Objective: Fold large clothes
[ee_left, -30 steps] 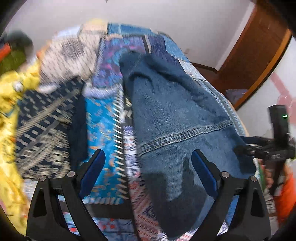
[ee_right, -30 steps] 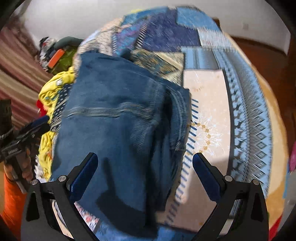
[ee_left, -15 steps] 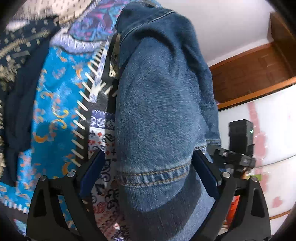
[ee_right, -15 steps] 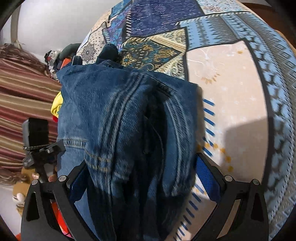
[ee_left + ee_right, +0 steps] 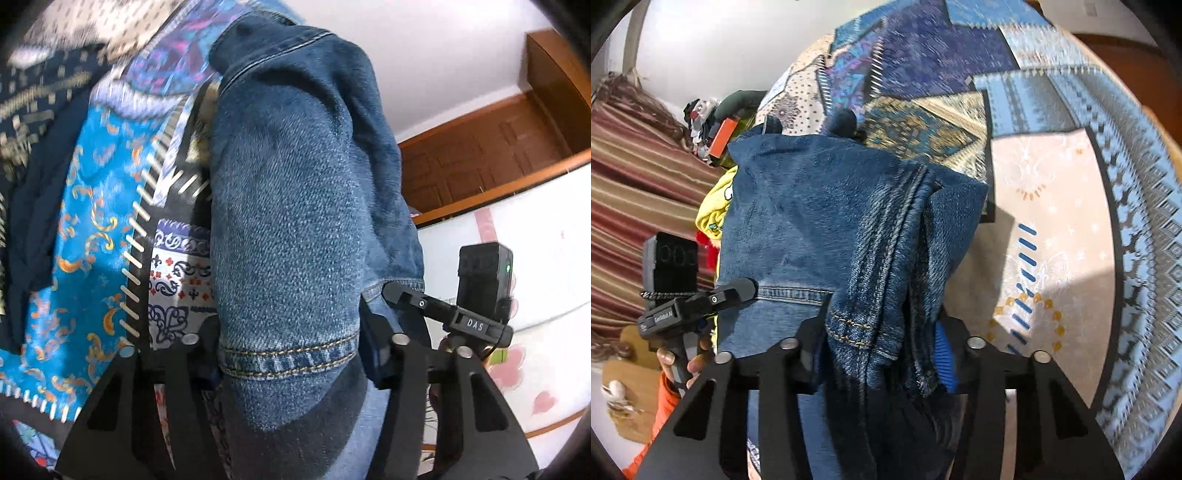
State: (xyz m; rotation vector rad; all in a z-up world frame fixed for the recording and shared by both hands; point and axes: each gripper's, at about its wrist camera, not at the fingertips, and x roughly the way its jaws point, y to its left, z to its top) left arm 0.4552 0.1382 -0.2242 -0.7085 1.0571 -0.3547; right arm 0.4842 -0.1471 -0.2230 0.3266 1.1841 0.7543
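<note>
A pair of blue jeans (image 5: pixel 295 206) lies along the patchwork bedspread (image 5: pixel 92 236). My left gripper (image 5: pixel 291 354) is shut on the stitched hem edge of the jeans, with denim bunched between its jaws. In the right wrist view the jeans (image 5: pixel 820 221) fill the middle, and my right gripper (image 5: pixel 879 347) is shut on a bunched, folded edge with a seam. The other gripper shows in each view: the right one in the left wrist view (image 5: pixel 476 306), the left one in the right wrist view (image 5: pixel 683 295).
A dark patterned garment (image 5: pixel 29 155) lies on the left of the bed. Yellow clothing (image 5: pixel 713 210) and a pile of items (image 5: pixel 716 122) sit past the jeans. The bedspread (image 5: pixel 1052 206) stretches to the right. A wooden door (image 5: pixel 491 147) stands behind.
Both grippers have moved down onto the jeans and closed from wide open onto the denim edges. The cloth is now bunched and raised between the jaws.
</note>
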